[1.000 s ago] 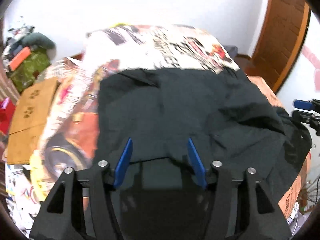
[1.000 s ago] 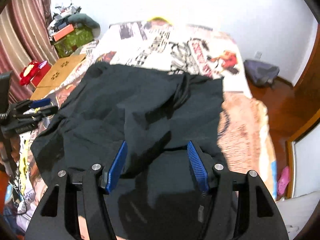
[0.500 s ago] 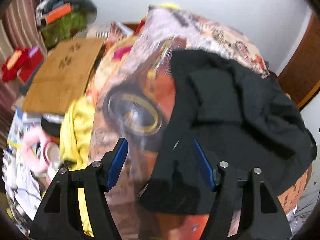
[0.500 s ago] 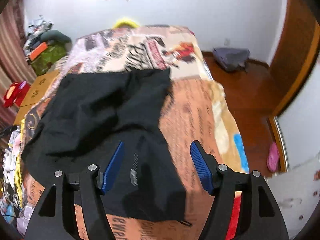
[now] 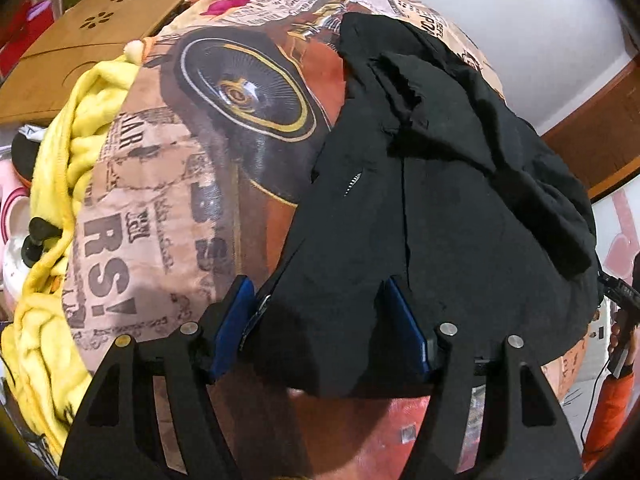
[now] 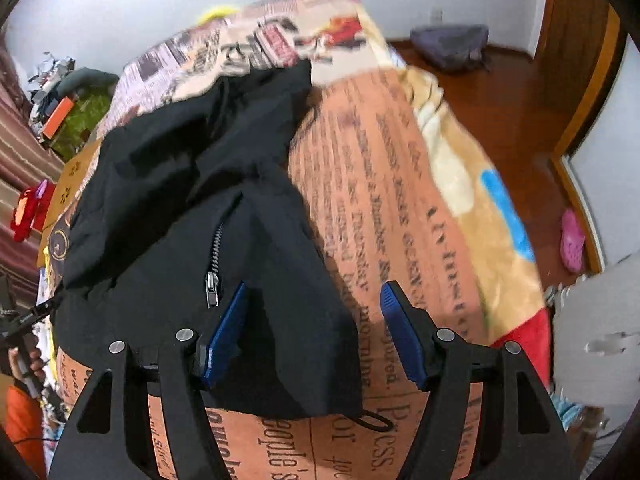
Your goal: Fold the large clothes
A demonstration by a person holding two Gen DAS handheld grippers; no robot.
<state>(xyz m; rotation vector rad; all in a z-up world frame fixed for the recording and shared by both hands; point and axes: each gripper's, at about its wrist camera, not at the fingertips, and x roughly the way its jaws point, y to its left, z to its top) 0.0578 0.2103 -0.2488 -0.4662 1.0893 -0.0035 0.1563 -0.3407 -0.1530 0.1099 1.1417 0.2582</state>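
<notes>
So both grippers are hanging over one black jacket that's lying rumpled on a bed cover printed with newspaper text and one big car wheel.

Left gripper: two blue pads, jaws spread and they've just been opening wider. The jacket's near corner is sitting right between them, bunching up toward the camera, but the pads aren't squeezing it as far as I can see. The right-side pad is right at the cloth, whether it's touching I can't tell. The rest of the jacket is running away ahead of the jaws and off to their right. One yellow blanket is piled well off to the left of the jaws, and one wooden board is sitting past that.

Right gripper: also two blue pads, also spread. They were opening a moment ago too. The jacket's other near corner is lying between them, hugging the left pad, with bare bed cover showing by the right pad. One zipper pull is hanging just left of the left pad. One dark cord loop is poking out below the hem, under the jaws. One pink shoe is on the floor, far right.
</notes>
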